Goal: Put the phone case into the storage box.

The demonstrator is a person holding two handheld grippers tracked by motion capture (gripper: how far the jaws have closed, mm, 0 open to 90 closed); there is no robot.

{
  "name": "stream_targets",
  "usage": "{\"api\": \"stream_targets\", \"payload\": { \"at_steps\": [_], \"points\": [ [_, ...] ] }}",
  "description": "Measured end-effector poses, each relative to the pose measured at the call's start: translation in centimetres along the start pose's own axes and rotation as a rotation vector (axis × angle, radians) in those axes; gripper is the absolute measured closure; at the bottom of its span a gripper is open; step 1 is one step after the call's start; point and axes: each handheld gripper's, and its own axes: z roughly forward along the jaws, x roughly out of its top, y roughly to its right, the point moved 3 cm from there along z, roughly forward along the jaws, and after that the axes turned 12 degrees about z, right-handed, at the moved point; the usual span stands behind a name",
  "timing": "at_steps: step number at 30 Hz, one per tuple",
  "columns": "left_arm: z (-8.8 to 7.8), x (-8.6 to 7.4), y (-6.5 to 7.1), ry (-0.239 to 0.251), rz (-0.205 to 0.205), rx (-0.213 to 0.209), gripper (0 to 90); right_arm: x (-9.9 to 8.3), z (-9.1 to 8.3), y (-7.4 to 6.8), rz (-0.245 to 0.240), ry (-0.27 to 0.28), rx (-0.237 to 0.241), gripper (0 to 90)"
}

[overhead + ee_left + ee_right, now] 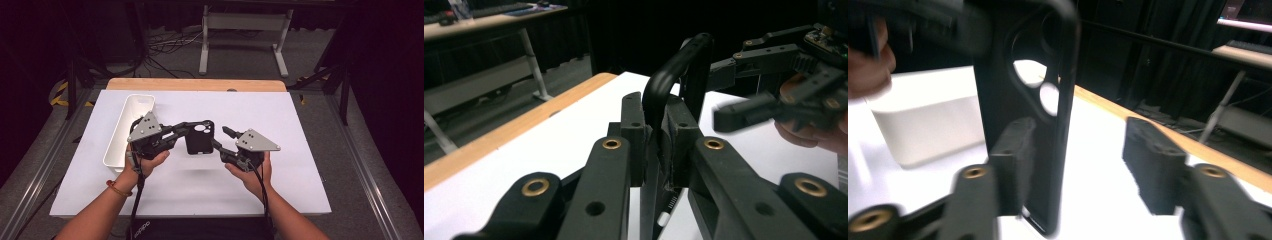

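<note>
A black phone case (200,138) with round camera cut-outs is held upright above the white table (300,125). My left gripper (186,131) is shut on the case's left edge; in the left gripper view both jaws of this gripper (655,150) pinch the thin rim of the case (674,65). My right gripper (221,138) comes at the case from the right with its jaws spread. In the right gripper view it (1080,150) is open, and the case (1023,100) stands between the jaws, close against the left pad (1013,145), well clear of the right pad.
A long white bin (127,130) lies along the table's left side, just behind the left hand; in the right gripper view the bin (923,130) shows beyond the case. The wooden table edge (195,84) runs along the far side. A metal stand (245,30) is on the floor beyond.
</note>
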Motion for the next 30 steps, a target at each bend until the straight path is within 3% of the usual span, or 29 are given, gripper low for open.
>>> {"api": "stream_targets", "payload": {
  "at_steps": [1, 2, 4, 13, 21, 23, 25, 28, 30],
  "points": [
    [-0.1, 0.1, -0.1, 0.006, -0.003, -0.001, 82.4, -0.1, -0.2, -0.1, -0.046, 0.006, -0.021, 41.3],
    [-0.2, 0.2, -0.3, 0.013, -0.006, 0.002, 82.5, -0.2, -0.3, -0.2, -0.059, 0.001, -0.024, 37.9],
    [-0.3, 0.4, -0.7, 0.016, 0.002, 0.013, 82.4, -0.4, -0.4, -0.1, -0.071, -0.014, -0.019, 33.7],
    [-0.8, 0.6, -1.5, 0.015, -0.006, 0.013, 82.5, -2.2, -0.9, 0.9, -0.133, -0.061, -0.075, 21.1],
    [-1.2, 0.6, -2.6, 0.01, -0.008, 0.027, 82.4, -4.1, -2.3, 2.0, -0.134, -0.071, -0.081, 18.0],
    [-1.2, 0.6, -2.8, 0.014, -0.027, 0.021, 82.5, -4.6, -2.6, 2.2, -0.141, -0.089, -0.083, 18.0],
    [-1.3, 0.8, -3.1, 0.009, -0.017, 0.027, 82.5, -5.6, -3.1, 2.5, -0.141, -0.114, -0.085, 17.5],
    [-1.6, 1.0, -3.4, 0.012, -0.033, 0.024, 82.5, -6.3, -3.3, 2.8, -0.114, -0.132, -0.088, 17.4],
    [-2.0, 1.3, -3.6, 0.008, -0.013, 0.043, 82.5, -6.9, -3.7, 2.9, -0.108, -0.13, -0.09, 17.3]
  ]
}}
